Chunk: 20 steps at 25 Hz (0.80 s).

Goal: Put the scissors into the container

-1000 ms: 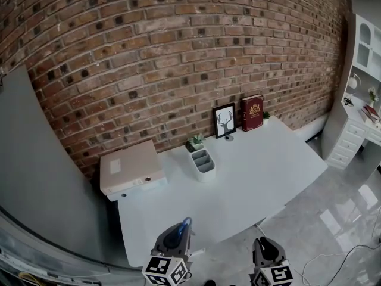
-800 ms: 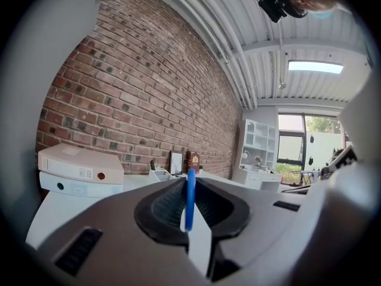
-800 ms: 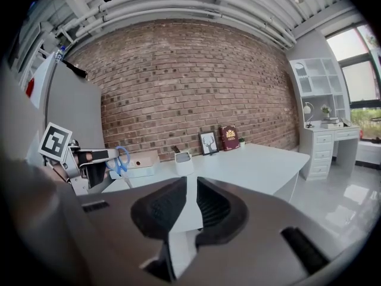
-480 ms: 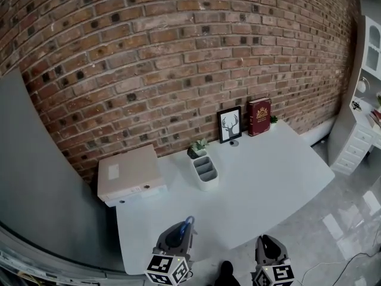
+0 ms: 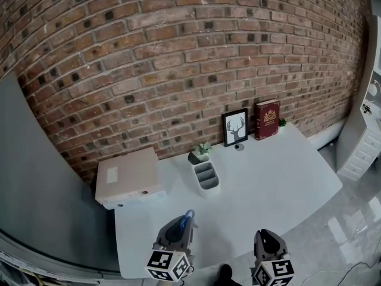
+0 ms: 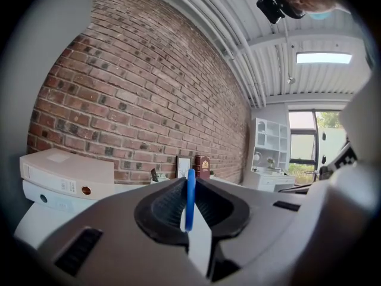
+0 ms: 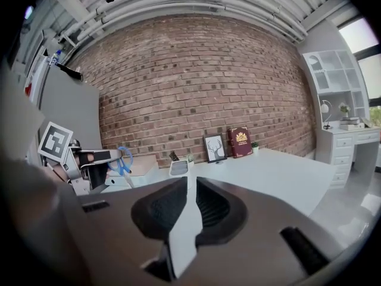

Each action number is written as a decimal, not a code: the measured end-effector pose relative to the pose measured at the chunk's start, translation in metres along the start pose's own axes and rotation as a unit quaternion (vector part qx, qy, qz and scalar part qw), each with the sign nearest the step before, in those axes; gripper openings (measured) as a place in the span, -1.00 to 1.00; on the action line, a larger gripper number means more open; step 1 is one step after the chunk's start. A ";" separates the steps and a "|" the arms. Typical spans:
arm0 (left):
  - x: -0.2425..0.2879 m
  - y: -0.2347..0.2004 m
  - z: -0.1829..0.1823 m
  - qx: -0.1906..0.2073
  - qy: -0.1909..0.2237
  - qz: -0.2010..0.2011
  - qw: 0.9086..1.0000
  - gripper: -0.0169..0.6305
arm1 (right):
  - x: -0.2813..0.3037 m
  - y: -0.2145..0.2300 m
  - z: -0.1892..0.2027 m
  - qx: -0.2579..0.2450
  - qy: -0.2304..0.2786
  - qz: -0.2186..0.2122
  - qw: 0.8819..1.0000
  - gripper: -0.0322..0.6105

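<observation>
At the white bench (image 5: 280, 183), the container (image 5: 206, 177) is seen near the back edge. Over the front edge, well apart from it, the left gripper (image 5: 182, 221) is clamped on the blue scissors (image 5: 188, 215). The right gripper (image 5: 265, 237), empty, is held barely parted alongside.

scissors (image 6: 190, 200): blue handle
container (image 5: 206, 177): pale grey
table (image 5: 280, 180): white
wall (image 5: 178, 58): red-brown brick
book (image 5: 267, 120), far right: dark red, gold print
</observation>
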State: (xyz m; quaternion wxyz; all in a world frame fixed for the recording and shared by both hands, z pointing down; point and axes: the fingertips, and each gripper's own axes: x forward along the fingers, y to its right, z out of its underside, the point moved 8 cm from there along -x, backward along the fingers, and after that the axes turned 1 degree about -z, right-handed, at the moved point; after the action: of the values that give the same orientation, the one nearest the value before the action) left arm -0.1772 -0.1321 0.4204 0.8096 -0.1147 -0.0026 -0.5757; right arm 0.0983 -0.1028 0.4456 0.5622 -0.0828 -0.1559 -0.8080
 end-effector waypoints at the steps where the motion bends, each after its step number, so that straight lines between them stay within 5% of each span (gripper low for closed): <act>1: 0.005 0.000 -0.002 0.001 0.000 -0.001 1.000 -0.82 | 0.005 0.002 -0.002 -0.001 0.000 -0.004 1.000 -0.76; 20: 0.088 -0.011 -0.046 0.008 0.035 -0.016 0.999 -0.82 | 0.045 0.044 -0.013 0.003 -0.023 -0.022 0.999 -0.78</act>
State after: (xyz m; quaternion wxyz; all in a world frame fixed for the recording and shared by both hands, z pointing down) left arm -0.1642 -0.2262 0.3892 0.8007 -0.0876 0.0189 -0.5924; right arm 0.1236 -0.1611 0.4547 0.5410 -0.0966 -0.1734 -0.8173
